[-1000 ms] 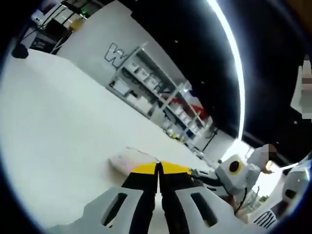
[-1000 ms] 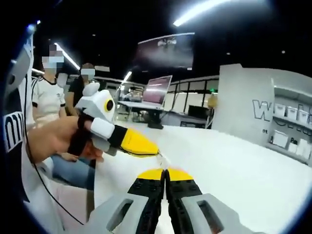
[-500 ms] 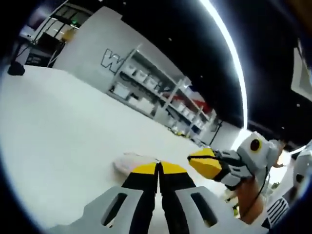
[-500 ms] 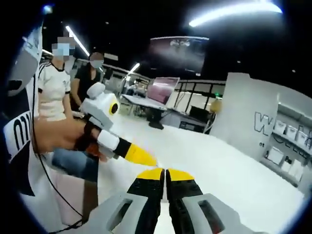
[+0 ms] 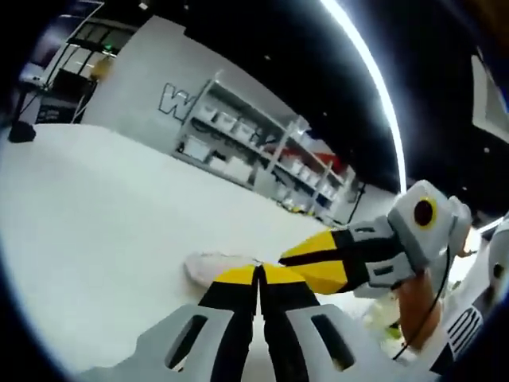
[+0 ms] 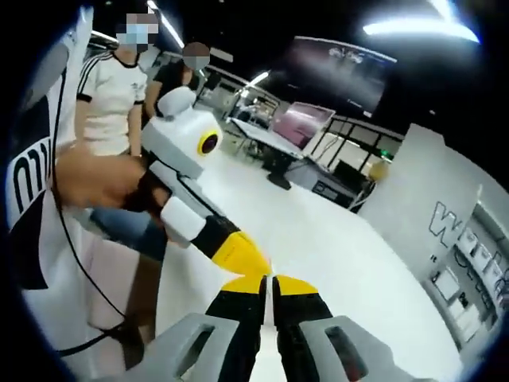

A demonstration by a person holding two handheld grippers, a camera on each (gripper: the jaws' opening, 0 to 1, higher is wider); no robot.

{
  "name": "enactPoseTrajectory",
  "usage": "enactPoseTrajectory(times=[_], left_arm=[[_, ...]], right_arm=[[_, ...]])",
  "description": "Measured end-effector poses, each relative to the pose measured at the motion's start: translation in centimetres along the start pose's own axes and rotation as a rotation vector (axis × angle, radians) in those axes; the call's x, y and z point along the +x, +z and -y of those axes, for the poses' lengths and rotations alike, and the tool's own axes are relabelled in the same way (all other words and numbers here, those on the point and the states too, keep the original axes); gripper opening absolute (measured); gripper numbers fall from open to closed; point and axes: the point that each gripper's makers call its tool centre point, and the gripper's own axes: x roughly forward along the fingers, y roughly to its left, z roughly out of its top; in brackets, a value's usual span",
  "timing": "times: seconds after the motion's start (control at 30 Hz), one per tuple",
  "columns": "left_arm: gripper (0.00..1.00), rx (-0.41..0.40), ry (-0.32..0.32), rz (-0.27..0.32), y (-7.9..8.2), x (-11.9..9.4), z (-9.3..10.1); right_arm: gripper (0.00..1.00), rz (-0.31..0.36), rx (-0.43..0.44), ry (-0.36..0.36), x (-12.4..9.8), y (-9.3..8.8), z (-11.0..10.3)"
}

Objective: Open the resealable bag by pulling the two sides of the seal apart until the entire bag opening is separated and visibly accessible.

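Observation:
A pale, crumpled resealable bag [image 5: 213, 264] hangs just beyond my left gripper [image 5: 258, 273], over the white table [image 5: 95, 207]. The left jaws are shut, and the bag's edge runs right up to their yellow tips. My right gripper [image 5: 296, 260] reaches in from the right, jaws together, its yellow tip close beside the left tips and the bag's edge. In the right gripper view my right gripper [image 6: 269, 280] is shut with nothing visible between its jaws. There the left gripper [image 6: 246, 259], held by a hand, meets it tip to tip.
Metal shelves with white boxes [image 5: 238, 151] stand past the table's far edge, by a grey wall with a large letter. Two people [image 6: 111, 87] stand behind the left gripper. A desk with a laptop [image 6: 298, 127] is further back.
The right gripper has come in from the right until its tip sits beside the left gripper's tips. Both jaws stay shut, and the bag keeps its place at the left tips.

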Motion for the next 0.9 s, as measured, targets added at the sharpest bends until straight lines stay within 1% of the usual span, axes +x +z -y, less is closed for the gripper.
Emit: enactPoseTrajectory(times=[0.1,0.37,0.73,0.9], left_arm=[[0.02,0.004,-0.001,0.0,-0.01,0.0,0.12],[0.02,0.017,-0.001,-0.004,-0.16,0.01,0.34],[0.02,0.027,0.005,-0.008,-0.19,-0.09,0.22],[0.02,0.028,0.008,-0.021,-0.44,-0.18,0.22]], right_arm=[[0.01,-0.026,-0.025,0.005,0.23,-0.36,0.06],[0.0,-0.056,-0.04,0.029,0.42,-0.72,0.05],[0.0,-0.079,-0.034,0.037,0.48,-0.89,0.11],[0.0,-0.097,0.0,0.048,0.51,-1.07,-0.01]])
